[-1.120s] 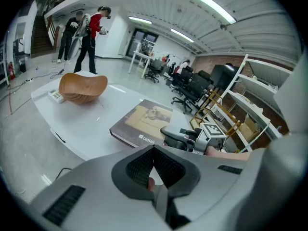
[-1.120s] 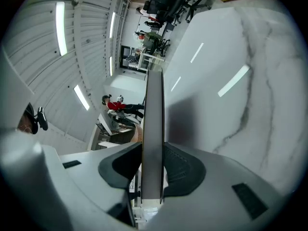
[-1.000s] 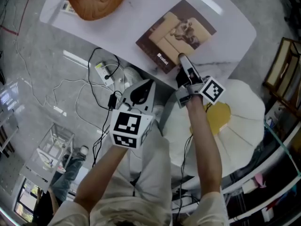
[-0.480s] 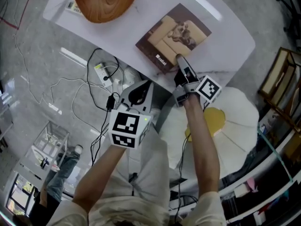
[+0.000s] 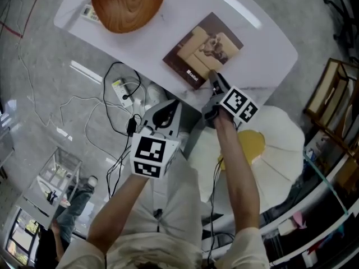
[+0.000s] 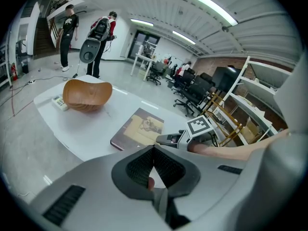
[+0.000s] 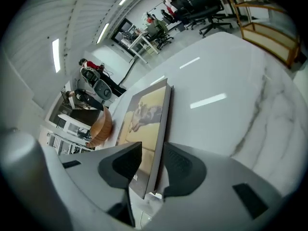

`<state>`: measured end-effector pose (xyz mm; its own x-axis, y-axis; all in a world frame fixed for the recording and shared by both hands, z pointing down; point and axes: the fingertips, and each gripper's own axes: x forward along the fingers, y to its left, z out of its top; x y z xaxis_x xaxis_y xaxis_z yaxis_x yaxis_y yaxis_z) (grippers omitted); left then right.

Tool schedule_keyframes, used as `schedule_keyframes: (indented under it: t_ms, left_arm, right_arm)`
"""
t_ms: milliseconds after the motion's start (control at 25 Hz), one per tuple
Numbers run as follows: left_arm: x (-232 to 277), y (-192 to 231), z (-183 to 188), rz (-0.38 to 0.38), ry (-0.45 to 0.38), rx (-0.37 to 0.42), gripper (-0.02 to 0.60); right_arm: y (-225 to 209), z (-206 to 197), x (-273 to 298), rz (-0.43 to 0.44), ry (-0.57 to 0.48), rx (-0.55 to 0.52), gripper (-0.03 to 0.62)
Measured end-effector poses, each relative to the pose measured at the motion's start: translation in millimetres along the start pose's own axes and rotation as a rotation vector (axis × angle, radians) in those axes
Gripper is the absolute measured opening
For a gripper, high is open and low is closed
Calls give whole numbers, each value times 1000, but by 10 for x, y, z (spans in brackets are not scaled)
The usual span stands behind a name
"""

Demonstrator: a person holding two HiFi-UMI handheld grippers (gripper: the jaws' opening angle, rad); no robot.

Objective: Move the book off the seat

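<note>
Brown book (image 5: 203,50) flat on the table (image 5: 168,27): our right tongs (image 5: 214,78) pinch its corner to steer; left tongs (image 6: 154,150) closed, empty.

Open-plan office, rows of swivel chairs (image 6: 195,88), desks (image 6: 143,60), ceiling strip lights (image 6: 210,6)

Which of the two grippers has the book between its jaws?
The right gripper: its jaws close on a corner of the book, which lies on the white table. The left gripper hangs beside the table, jaws together, nothing between them.
</note>
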<state>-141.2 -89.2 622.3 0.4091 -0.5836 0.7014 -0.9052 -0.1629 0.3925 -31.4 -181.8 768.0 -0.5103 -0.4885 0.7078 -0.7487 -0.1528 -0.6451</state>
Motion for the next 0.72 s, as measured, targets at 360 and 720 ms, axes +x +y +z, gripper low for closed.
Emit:
schedule_keyframes:
  t_ms: [360,720]
  left_arm:
    - [37,-49,108,-6,13,1,11]
    - [10,-211,237,-19,29,11,11]
  right_arm:
    - [58,92,-133,7,-10,20,123]
    - [327,167,-452,40,-44,41,98]
